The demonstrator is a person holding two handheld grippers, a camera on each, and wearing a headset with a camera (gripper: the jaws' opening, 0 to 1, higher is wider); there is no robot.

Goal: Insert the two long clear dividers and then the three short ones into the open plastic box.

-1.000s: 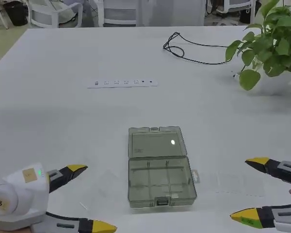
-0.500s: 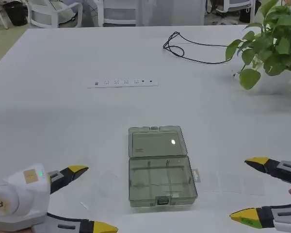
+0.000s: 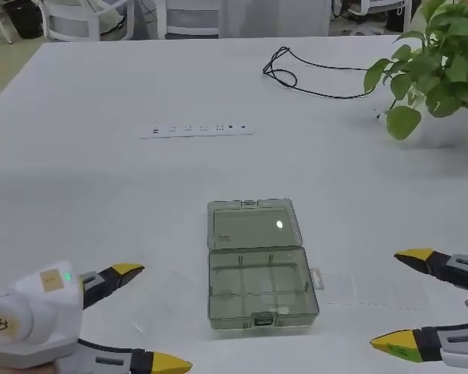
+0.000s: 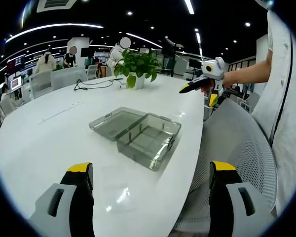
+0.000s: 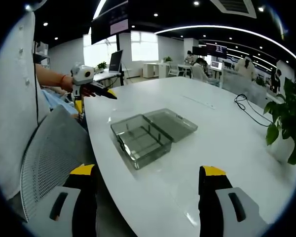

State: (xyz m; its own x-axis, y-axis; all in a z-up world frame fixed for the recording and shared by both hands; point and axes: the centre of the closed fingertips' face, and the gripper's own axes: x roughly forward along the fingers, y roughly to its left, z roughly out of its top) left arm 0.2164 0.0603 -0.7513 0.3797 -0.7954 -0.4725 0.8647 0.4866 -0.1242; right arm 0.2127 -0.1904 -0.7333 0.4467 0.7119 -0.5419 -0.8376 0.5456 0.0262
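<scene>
Meanwhile, a flat clear divider (image 4: 115, 189) lies between the wide-open left gripper (image 4: 150, 168) and the smoky plastic box (image 4: 147, 140); the right gripper (image 5: 148, 171) gapes equally wide.

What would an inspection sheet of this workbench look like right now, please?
Surface: white table, smooth and glossy.
Job's things: open plastic box mid-table, lid lying flat behind it; faint clear dividers on the table to its right, another clear piece to its left; cannot tell whether any are fitted inside.
Clutter: power strip and potted plant on the far half.
Grippers: left gripper and right gripper both open, holding nothing, one on either side of the box.
Cables: black cable looped near the far edge.
Surroundings: office chairs beyond the table.
</scene>
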